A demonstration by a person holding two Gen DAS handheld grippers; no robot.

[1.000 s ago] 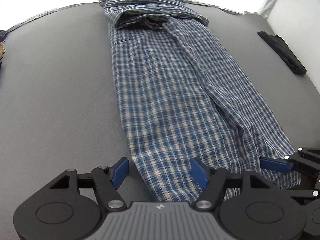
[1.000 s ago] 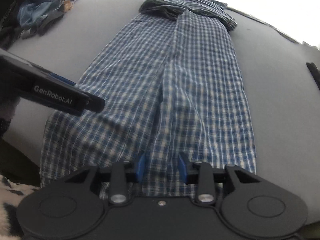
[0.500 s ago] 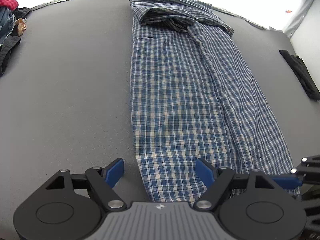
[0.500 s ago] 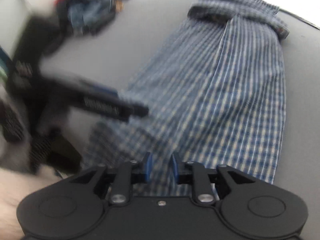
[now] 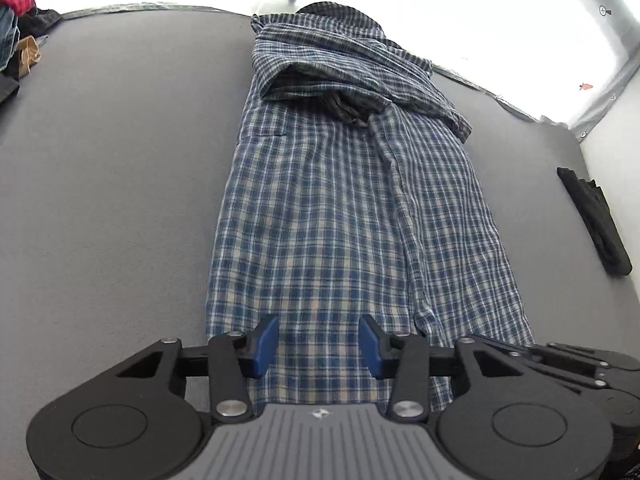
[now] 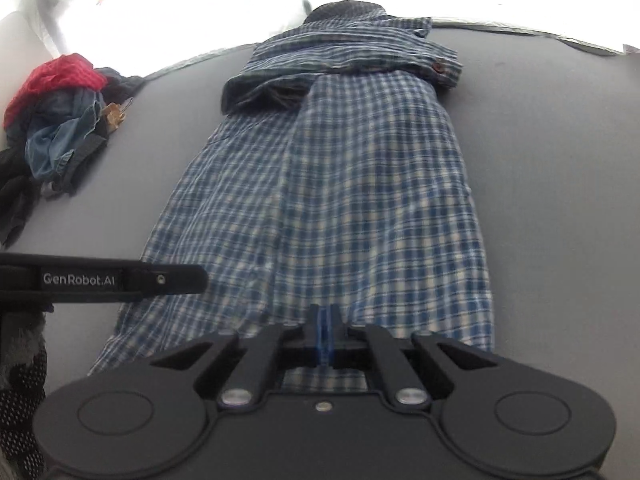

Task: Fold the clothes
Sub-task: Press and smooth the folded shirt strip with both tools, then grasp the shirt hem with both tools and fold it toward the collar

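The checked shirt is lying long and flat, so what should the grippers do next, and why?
Probably close the left gripper on the near hem of the checked shirt: its jaws stand open around it, while the right gripper looks already shut there.

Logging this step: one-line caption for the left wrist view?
Left gripper, fingers open, poised over the near hem of the plaid shirt on the grey table.

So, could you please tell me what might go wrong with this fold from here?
1. The right tool is shut at the plaid shirt's near hem while the left tool is open over it; lifting now would likely drag the hem askew.
2. The folded sleeves lie loosely bunched at the collar end and may slip out.
3. The right tool's pinch looks shallow, so the cloth could slide free.
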